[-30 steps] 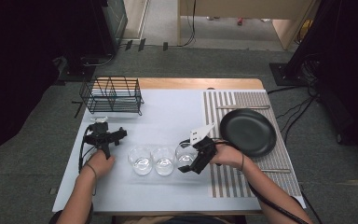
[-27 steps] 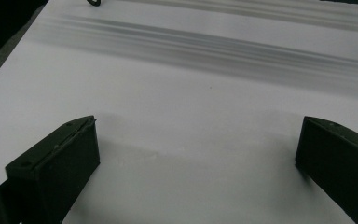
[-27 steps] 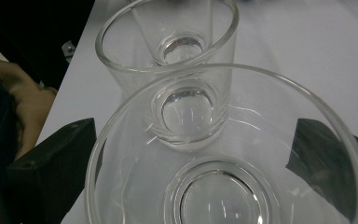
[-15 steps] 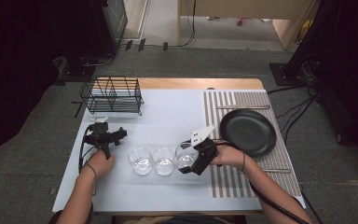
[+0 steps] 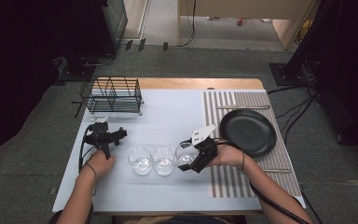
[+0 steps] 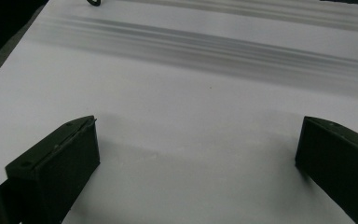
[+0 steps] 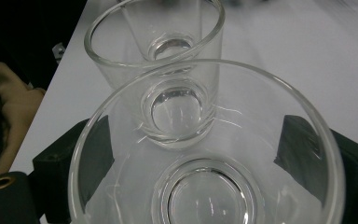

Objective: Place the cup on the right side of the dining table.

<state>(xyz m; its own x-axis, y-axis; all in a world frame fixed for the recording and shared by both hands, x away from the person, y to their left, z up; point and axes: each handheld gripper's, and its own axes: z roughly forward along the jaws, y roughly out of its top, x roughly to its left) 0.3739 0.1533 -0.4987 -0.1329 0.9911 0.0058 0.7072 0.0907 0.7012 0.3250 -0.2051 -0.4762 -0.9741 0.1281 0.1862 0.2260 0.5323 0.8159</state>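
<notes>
We are at the grasping step: our right gripper (image 5: 189, 161) has its two black jaws on either side of the rightmost clear round drinking glass (image 5: 185, 153), the last one in a row of three on the white table (image 5: 168, 116). In the right gripper view this glass (image 7: 205, 154) stands between the jaws, one jaw at each side of its wall, and the middle clear glass (image 7: 168, 60) is just behind it. The jaws have just been closing around the glass and now look as if they lie against its wall, so we judge that it is gripped, although it stands on the table and is not lifted.

Our left gripper (image 5: 103, 137) rests apart on the left side of the table, in front of the black wire rack (image 5: 112, 94). Its jaws are wide and between them is only bare table surface (image 6: 191, 154).

A round black plate (image 5: 248, 132) lies on the striped grey mat (image 5: 223, 182) to the right, near the gripped glass.

For the next move we think the grip must be firm but gentle, because glass is smooth and can slip. The lift should go straight up, so that the glass does not knock its neighbour, which stands almost touching.
</notes>
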